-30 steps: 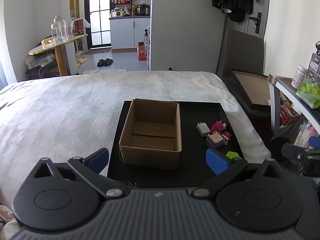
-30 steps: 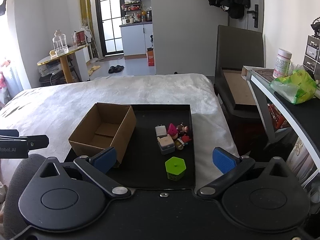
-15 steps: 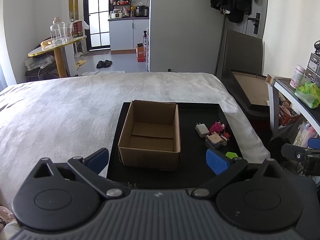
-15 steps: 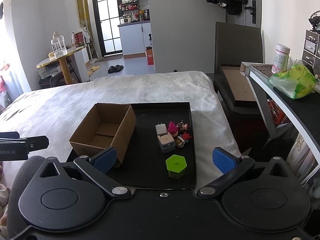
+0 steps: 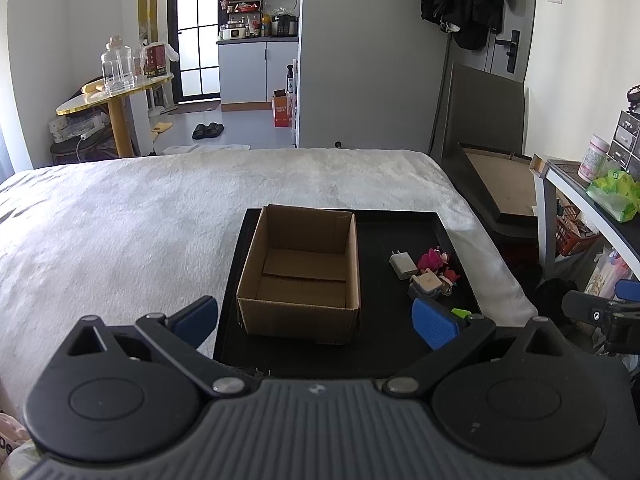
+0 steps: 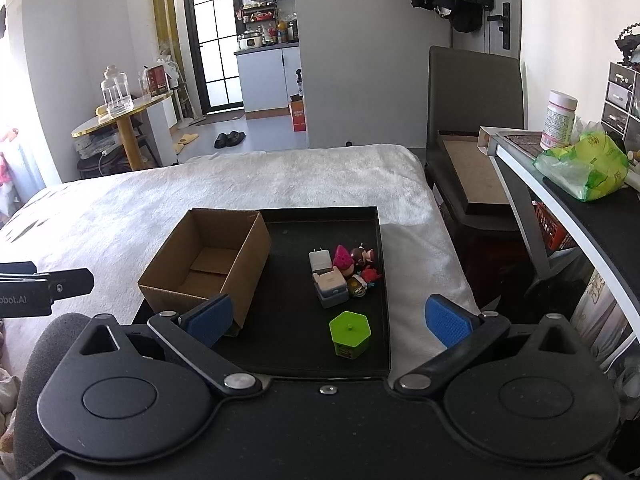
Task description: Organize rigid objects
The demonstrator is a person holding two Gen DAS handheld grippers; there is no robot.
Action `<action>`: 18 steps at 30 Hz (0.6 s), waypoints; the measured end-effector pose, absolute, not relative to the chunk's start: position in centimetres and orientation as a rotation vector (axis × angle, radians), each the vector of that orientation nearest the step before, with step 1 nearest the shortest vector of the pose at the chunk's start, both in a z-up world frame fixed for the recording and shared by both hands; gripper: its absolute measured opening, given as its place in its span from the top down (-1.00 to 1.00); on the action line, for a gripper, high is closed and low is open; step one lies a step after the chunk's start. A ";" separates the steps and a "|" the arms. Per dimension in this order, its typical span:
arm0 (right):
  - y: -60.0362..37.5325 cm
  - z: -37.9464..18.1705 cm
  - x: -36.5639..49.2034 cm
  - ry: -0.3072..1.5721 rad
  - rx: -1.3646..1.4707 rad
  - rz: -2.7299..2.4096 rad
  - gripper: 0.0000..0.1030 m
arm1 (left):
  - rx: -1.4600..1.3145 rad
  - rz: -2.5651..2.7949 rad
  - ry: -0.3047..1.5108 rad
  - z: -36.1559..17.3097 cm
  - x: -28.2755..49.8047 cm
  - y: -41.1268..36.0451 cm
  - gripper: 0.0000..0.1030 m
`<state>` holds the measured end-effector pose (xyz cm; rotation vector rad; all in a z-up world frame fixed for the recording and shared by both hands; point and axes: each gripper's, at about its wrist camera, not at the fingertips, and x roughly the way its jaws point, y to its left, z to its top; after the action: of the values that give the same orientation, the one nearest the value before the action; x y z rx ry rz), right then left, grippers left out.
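Observation:
An empty brown cardboard box (image 5: 301,272) (image 6: 208,268) stands on the left half of a black tray (image 5: 396,224) (image 6: 304,224) on the white bed. To its right lie a white plug (image 6: 320,261), a grey-and-white charger (image 6: 331,287), small pink and red toy figures (image 6: 358,264) and a green hexagonal container (image 6: 350,334), which is nearest to me. My left gripper (image 5: 316,320) hovers open in front of the box. Before the tray's near edge, my right gripper (image 6: 328,320) is open too, with the green container between its blue pads (image 6: 444,320) in view.
The white blanket (image 5: 140,216) spreads left and behind the tray. A dark chair (image 6: 476,92) holding a framed board (image 6: 472,172) stands right of the bed. A desk (image 6: 600,216) with a green bag and a jar runs along the right.
Both cameras have drifted slightly; the tray and box sit a little differently in view. No object has moved and both grippers stay open.

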<state>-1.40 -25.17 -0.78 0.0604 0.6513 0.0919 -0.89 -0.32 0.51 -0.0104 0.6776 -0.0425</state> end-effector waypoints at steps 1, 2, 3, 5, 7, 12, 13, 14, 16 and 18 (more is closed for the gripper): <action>-25.2 -0.7 -1.4 0.652 0.060 0.093 -1.00 | -0.011 -0.041 0.678 0.5 -0.9 -0.3 -1.00; -25.2 -0.7 -1.4 0.652 0.060 0.094 -1.00 | -0.012 -0.039 0.678 0.5 -0.9 -0.3 -1.00; -25.2 -0.7 -1.4 0.652 0.060 0.095 -1.00 | -0.012 -0.040 0.677 0.5 -0.9 -0.3 -1.00; -25.1 -0.7 -1.4 0.652 0.060 0.093 -1.00 | -0.015 -0.039 0.679 0.6 -0.8 -0.2 -1.00; -25.2 -0.7 -1.4 0.654 0.061 0.092 -1.00 | -0.019 -0.041 0.682 0.6 -0.8 -0.1 -1.00; -25.1 -0.7 -1.5 0.655 0.062 0.090 -1.00 | -0.018 -0.042 0.681 0.7 -0.7 0.0 -1.00; -25.1 -0.7 -1.4 0.655 0.063 0.090 -1.00 | -0.018 -0.042 0.681 0.7 -0.7 0.0 -1.00; -25.1 -0.7 -1.4 0.656 0.063 0.090 -1.00 | -0.017 -0.043 0.681 0.7 -0.7 0.1 -1.00; -25.2 -0.7 -1.4 0.655 0.062 0.090 -1.00 | -0.018 -0.043 0.682 0.8 -0.7 0.1 -1.00; -25.2 -0.8 -1.4 0.656 0.064 0.090 -1.00 | -0.019 -0.045 0.678 0.8 -0.7 0.1 -1.00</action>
<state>-1.41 -25.20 -0.75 0.0643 0.6565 0.0904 -0.71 0.07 0.80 -0.0188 0.6780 -0.0453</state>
